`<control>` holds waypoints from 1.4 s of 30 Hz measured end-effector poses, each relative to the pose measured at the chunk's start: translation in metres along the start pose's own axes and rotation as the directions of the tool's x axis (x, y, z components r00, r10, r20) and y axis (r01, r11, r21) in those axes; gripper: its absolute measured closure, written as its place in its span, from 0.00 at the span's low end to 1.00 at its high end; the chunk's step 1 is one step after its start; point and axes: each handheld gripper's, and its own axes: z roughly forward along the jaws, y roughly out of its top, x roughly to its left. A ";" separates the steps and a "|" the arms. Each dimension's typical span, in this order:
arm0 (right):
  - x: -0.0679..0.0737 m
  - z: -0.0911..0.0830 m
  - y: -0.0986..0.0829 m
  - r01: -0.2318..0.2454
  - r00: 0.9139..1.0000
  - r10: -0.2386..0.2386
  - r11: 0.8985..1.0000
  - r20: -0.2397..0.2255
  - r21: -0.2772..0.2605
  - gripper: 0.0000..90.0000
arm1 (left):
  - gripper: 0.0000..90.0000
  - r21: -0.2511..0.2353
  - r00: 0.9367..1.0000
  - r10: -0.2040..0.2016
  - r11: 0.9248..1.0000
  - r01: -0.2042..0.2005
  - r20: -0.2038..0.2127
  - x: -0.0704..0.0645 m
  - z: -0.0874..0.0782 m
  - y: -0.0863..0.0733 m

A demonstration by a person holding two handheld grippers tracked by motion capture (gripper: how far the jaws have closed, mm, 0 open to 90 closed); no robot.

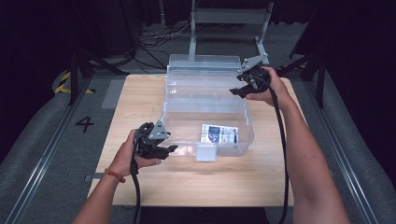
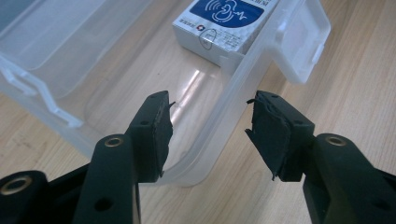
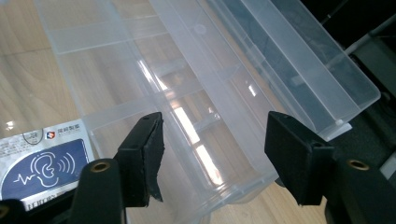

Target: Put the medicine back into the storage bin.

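clear plastic is being approached from two sides: a transparent storage box with a hinged lid (image 1: 205, 100) is sitting open in the middle of the light wooden table (image 1: 196, 186), its lid (image 1: 205, 62) thrown back toward the far edge. the left gripper (image 1: 169, 149) is being held at the box's near left corner, jaws released and straddling the rounded corner wall without clamping it. the right gripper (image 1: 236, 91) is being held at the far right side, near the hinge line, jaws likewise spread and grasping nothing. a small white and blue carton with an ear symbol (image 1: 220, 133) is lying flat inside the near compartment, toward the front wall.

judging by the positions, the closing of the box is being prepared, though this is being inferred rather than seen. the next move is probably calling for the right gripper to be taken to the lid's far edge, while the box is being steadied at its corner by the left gripper.

in the left gripper view, the front latch tab (image 2: 303, 39) is being shown hanging outside the front wall, just beside the carton. in the right gripper view, the inner dividers (image 3: 140, 100) and the lid's raised rim (image 3: 322, 79) are being shown, details that are being lost to glare in the high view.
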 end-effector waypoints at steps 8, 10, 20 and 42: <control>-0.004 0.028 0.011 -0.010 0.999 0.012 0.999 -0.031 0.049 0.47 | 0.55 0.083 0.998 0.007 0.996 -0.012 0.060 0.007 0.020 0.005; -0.005 0.032 0.012 -0.016 0.999 0.018 0.999 -0.030 0.050 0.48 | 0.56 0.127 0.997 0.032 0.991 -0.042 0.077 0.008 0.026 0.005; -0.010 0.048 0.011 0.010 0.999 -0.006 0.995 -0.036 0.095 0.60 | 0.73 0.186 0.994 0.062 0.979 -0.079 0.093 0.008 0.041 0.007; -0.009 0.055 0.041 0.247 0.968 -0.225 0.920 -0.108 0.304 0.88 | 0.80 0.126 0.983 0.046 0.990 -0.070 0.179 0.011 0.046 0.006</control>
